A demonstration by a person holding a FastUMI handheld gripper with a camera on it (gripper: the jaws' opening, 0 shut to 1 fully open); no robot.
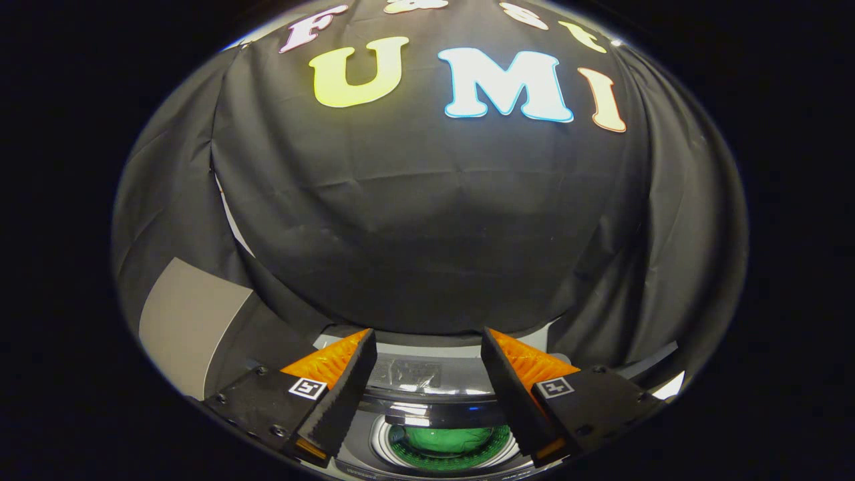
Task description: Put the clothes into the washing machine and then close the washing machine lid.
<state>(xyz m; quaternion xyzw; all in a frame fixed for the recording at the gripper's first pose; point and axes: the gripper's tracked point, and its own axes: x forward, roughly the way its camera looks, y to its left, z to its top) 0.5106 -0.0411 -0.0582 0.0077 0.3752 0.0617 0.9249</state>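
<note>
Your gripper point(429, 341) hangs above the open washer point(427, 427), fingers spread wide and empty.

You are looking down between the two fingers into the drum point(446, 446), where a green cloth point(449, 439) lies inside the round opening. The washer's raised lid point(414, 374) shows just ahead of the fingers, at the back of the opening, with a glossy, partly see-through face. Neither finger touches the lid, the drum or the cloth. A grey panel point(187, 321) stands off to the left, beyond the left finger, against the black booth wall point(427, 234).
</note>
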